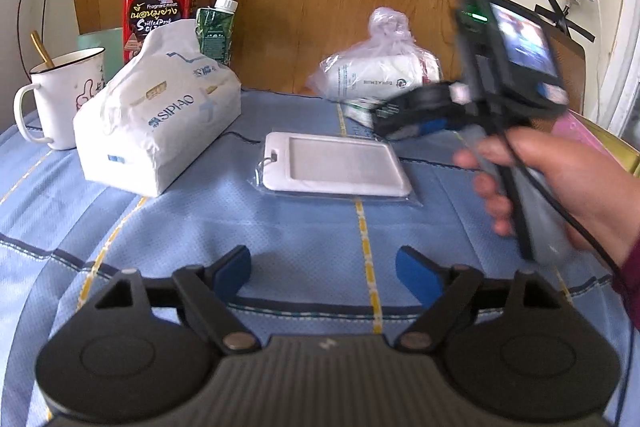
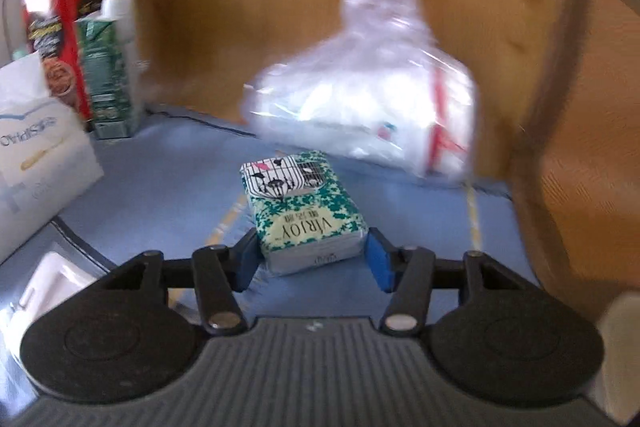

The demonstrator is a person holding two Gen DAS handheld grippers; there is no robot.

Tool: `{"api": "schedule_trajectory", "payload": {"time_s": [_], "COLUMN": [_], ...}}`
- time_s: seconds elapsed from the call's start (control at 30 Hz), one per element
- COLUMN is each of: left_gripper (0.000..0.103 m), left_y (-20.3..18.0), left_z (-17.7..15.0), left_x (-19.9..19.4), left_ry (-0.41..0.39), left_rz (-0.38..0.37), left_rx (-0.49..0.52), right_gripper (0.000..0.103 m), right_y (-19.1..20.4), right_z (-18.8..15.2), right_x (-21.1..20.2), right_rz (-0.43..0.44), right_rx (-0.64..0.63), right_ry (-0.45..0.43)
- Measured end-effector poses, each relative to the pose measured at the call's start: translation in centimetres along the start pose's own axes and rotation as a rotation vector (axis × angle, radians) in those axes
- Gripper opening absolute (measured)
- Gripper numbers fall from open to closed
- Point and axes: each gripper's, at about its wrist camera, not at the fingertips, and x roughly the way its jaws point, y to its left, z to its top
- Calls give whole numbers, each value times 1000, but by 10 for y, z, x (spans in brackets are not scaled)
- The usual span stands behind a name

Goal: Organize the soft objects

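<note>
While the left gripper (image 1: 324, 273) is hovering with jaws apart and nothing between them over the blue cloth (image 1: 280, 235), the right gripper (image 2: 312, 261) is bracketing a tissue pack (image 2: 306, 211) lying on it, pads seemingly touching its sides, likely so it can be lifted and sorted.

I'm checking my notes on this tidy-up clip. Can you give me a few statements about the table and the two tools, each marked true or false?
1. The right tool has a small green tissue pack between its fingers. True.
2. The left tool grips the white card holder. False: its jaws are open with nothing between them, and the holder lies ahead on the blue cloth.
3. A spoon stands in the white mug. True.
4. The large tissue pack sits right of the card holder. False: it sits left.
</note>
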Motion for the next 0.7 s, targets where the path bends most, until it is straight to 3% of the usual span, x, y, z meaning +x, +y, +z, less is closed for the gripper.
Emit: {"api": "schedule_trajectory", "payload": {"time_s": [0.1,0.27,0.5,0.7], "left_gripper": [84,86,92,94], "left_y": [-1,-2,-5,-9], "left_z": [-1,-1,-1,-1], "left_x": [1,3,5,8], "left_ry": [2,8,21,35], "left_rz": [10,25,63,89], "left_rx": [5,17,34,61], "right_gripper": [58,59,59,60], "right_y": [-16,-38,-36,-35], "right_z": [-19,-57,-110,-131], "right_x": [-23,-71,-133,-151], "right_rz": [-10,64,147,175], "right_rx": [6,53,2,21], "right_ry": [-17,-31,-69,-107]}}
